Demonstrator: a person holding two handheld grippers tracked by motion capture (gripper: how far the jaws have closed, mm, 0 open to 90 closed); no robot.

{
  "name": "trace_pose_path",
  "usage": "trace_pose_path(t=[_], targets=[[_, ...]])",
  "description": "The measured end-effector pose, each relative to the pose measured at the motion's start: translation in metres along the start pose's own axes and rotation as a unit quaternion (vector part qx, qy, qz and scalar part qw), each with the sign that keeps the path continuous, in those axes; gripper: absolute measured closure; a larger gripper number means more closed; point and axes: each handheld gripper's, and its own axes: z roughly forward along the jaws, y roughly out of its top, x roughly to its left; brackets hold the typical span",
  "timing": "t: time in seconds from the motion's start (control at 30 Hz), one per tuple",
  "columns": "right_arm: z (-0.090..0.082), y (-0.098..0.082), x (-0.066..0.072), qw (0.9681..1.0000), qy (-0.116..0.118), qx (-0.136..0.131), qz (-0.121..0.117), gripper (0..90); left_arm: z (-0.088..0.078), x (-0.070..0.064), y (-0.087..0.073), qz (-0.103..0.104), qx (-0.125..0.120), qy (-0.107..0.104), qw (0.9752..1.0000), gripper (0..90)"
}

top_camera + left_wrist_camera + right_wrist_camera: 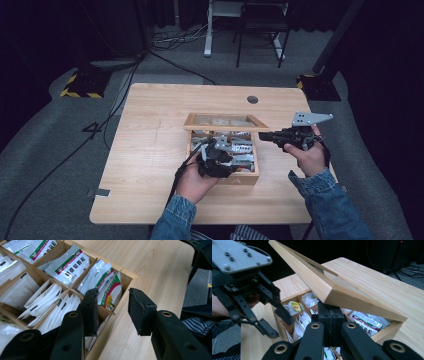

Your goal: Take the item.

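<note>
Wooden box (223, 176) sits near the middle of the table (150, 150), toward the person's edge. Its hinged lid (226, 122) is raised at the far side, with a clear pane in a wood frame. Inside, wood dividers split the box into compartments packed with sachets (70, 266): white packets with green and red print in the compartments along one wall, plain white ones standing on edge in the next compartment.

Right gripper (331, 312): jaws pressed fully together, nothing pinched between them. The tips sit right under the lower edge of the lifted lid (332, 290); whether they touch it cannot be told from the right gripper view. In the high view this gripper (264, 135) is held level at the box's right side, pointing at the lid's corner.

Left gripper (112, 312): jaws partly apart, clear gap, nothing between them. One jaw hangs over the corner compartment, just beside the sachet with a yellow flower print (110, 293); the other jaw is over the box's outer wall and the bare table. In the high view it (216, 159) hangs above the near left part of the box. In the right gripper view it (273, 322) appears at the left, tips low at the box's edge.
</note>
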Motion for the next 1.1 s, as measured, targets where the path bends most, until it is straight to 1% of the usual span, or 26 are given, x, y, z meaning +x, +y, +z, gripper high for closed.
trace_pose_path(t=[0.07,0.13,0.2,0.3,0.37,0.47,0.57,0.6,0.63,0.67,0.73,0.77,0.8,0.83,0.87,0.9,0.93,0.97,1.0,1.07,1.1], targets=[[0.0,0.0,0.0,1.0,0.002,-0.001,0.001,90.0,0.006,0.0,0.004,0.004,0.007,-0.006,0.9999,59.4],[0.0,0.0,0.0,1.0,0.002,-0.001,0.001,90.0,0.013,-0.001,0.008,0.013,0.019,-0.007,0.9997,59.4],[0.0,0.0,0.0,1.0,0.002,-0.001,0.001,90.0,0.021,-0.001,0.012,0.025,0.034,-0.001,0.9991,58.9],[0.0,0.0,0.0,1.0,0.003,-0.001,0.001,90.0,0.03,0.0,0.016,0.023,0.046,0.009,0.9986,56.8],[0.001,0.0,0.0,1.0,0.004,0.0,0.001,90.0,0.038,0.001,0.018,0.026,0.052,0.007,0.9983,56.8],[0.001,-0.001,0.0,1.0,0.005,0.0,0.001,90.0,0.042,0.001,0.019,0.026,0.058,0.004,0.998,57.2],[0.002,-0.001,0.0,1.0,0.005,0.0,0.001,90.0,0.051,0.003,0.019,0.022,0.065,-0.001,0.9976,58.2],[0.002,-0.001,0.0,1.0,0.005,0.0,0.001,90.0,0.051,0.003,0.019,0.022,0.065,-0.001,0.9976,58.5],[0.002,-0.001,0.0,1.0,0.005,0.0,0.001,90.0,0.053,0.003,0.019,0.014,0.061,-0.008,0.998,58.5],[0.002,-0.001,0.0,1.0,0.005,0.001,0.0,90.0,0.055,0.005,0.019,0.01,0.058,-0.017,0.9981,59.5],[0.003,-0.001,0.0,1.0,0.005,0.002,0.0,90.0,0.055,0.006,0.019,0.008,0.058,-0.019,0.9981,61.6],[0.004,-0.001,0.0,1.0,0.006,0.004,0.001,90.0,0.057,0.008,0.019,0.002,0.061,-0.024,0.9979,62.9],[0.004,-0.001,0.0,1.0,0.006,0.004,0.0,90.0,0.059,0.008,0.019,-0.001,0.058,-0.032,0.9978,63.6],[0.004,-0.001,0.0,1.0,0.006,0.004,0.0,90.0,0.059,0.008,0.019,-0.001,0.058,-0.032,0.9978,64.7],[0.005,-0.002,0.001,1.0,0.006,0.005,0.0,90.0,0.06,0.01,0.019,-0.004,0.061,-0.035,0.9975,64.7],[0.005,-0.002,0.001,1.0,0.007,0.005,-0.001,90.0,0.06,0.011,0.019,-0.005,0.064,-0.035,0.9973,67.4],[0.005,-0.002,0.001,1.0,0.007,0.006,-0.001,90.0,0.062,0.012,0.019,-0.011,0.069,-0.043,0.9966,68.9],[0.005,-0.002,0.001,1.0,0.007,0.006,-0.001,90.0,0.064,0.013,0.018,-0.016,0.071,-0.046,0.9963,70.6],[0.005,-0.002,0.001,1.0,0.007,0.006,-0.001,90.0,0.064,0.013,0.018,-0.016,0.071,-0.046,0.9963,71.9],[0.006,-0.002,0.001,1.0,0.007,0.006,-0.001,90.0,0.067,0.015,0.017,-0.019,0.07,-0.056,0.9958,73.2],[0.006,-0.002,0.001,1.0,0.007,0.005,-0.001,90.0,0.067,0.015,0.017,-0.019,0.07,-0.056,0.9958,73.6]])
